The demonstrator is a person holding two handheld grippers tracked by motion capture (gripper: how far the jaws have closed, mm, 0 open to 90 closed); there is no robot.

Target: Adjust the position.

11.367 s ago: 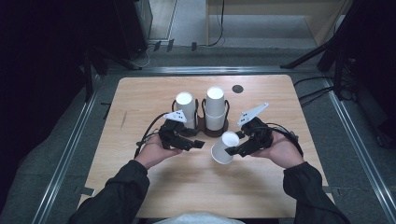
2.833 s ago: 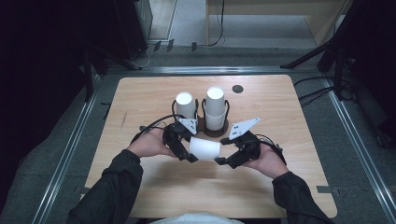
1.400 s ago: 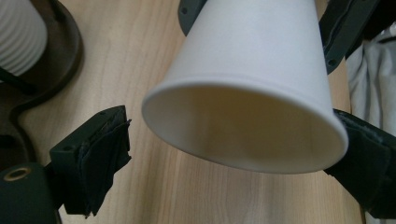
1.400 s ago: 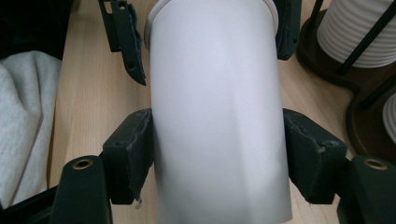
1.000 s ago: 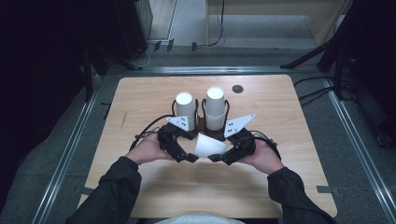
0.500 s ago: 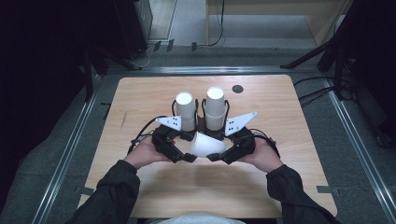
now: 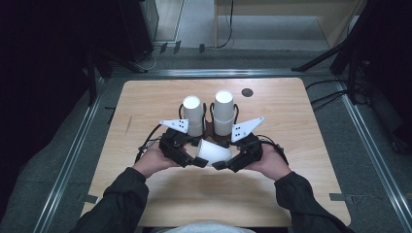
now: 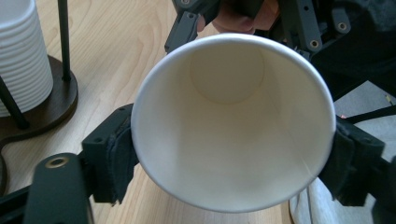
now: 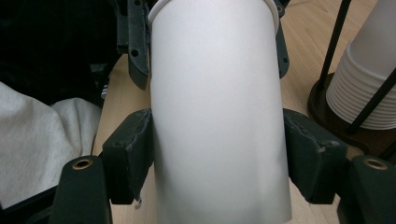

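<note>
A: Both hands have drawn in toward the person, and the cup [image 7: 214, 153] now hangs on its side between the grippers, in front of the stacks.

B: Who has it?

A: Right gripper [image 9: 217, 149] clamps its body. Left gripper [image 8: 233, 163] has been closing, pads at the rim.

B: Advice?

A: Squeeze gently; paper buckles. Release one only once the other holds.

B: Count?

A: One table [image 7: 301, 126], two stacks [image 7: 193, 115], two grippers, one loose cup.

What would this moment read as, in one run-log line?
cup: on its side, between both grippers | left gripper: at rim, jaws just closing in | right gripper: shut on cup | cup stacks: in holder behind
</note>
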